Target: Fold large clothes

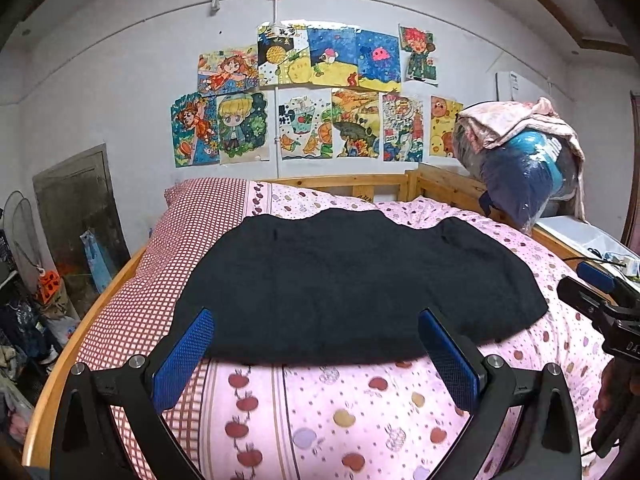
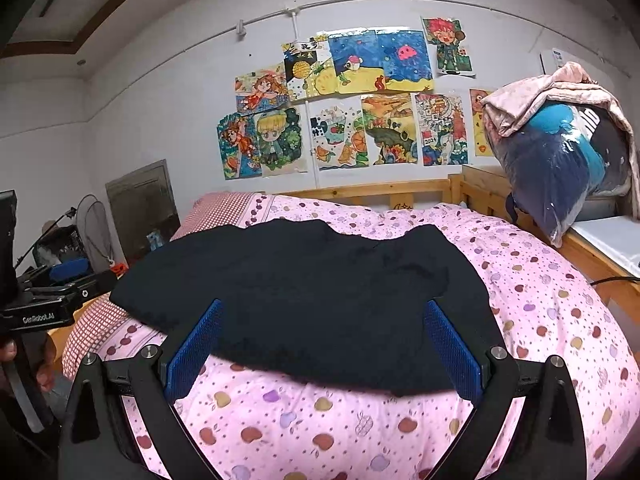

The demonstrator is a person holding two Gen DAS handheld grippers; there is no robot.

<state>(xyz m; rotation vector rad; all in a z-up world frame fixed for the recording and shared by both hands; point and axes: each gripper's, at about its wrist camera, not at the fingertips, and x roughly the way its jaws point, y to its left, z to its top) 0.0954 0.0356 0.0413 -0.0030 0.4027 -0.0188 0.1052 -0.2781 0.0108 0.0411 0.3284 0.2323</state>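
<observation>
Black garment (image 1: 352, 280) lies flat; "GenRobot.AI"-marked left gripper (image 1: 316, 344) and right gripper (image 2: 320, 344) gape.

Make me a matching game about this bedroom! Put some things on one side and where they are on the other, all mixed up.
Things:
1. black garment
2. drawings
3. plastic bag of clothes
4. left gripper

Places:
A. taped on the wall above the bed
B. spread flat on the pink quilt
C. open, at the garment's near edge
D. leaning beside the wooden bed frame at the right

Pairs: 1-B, 2-A, 3-D, 4-C
</observation>
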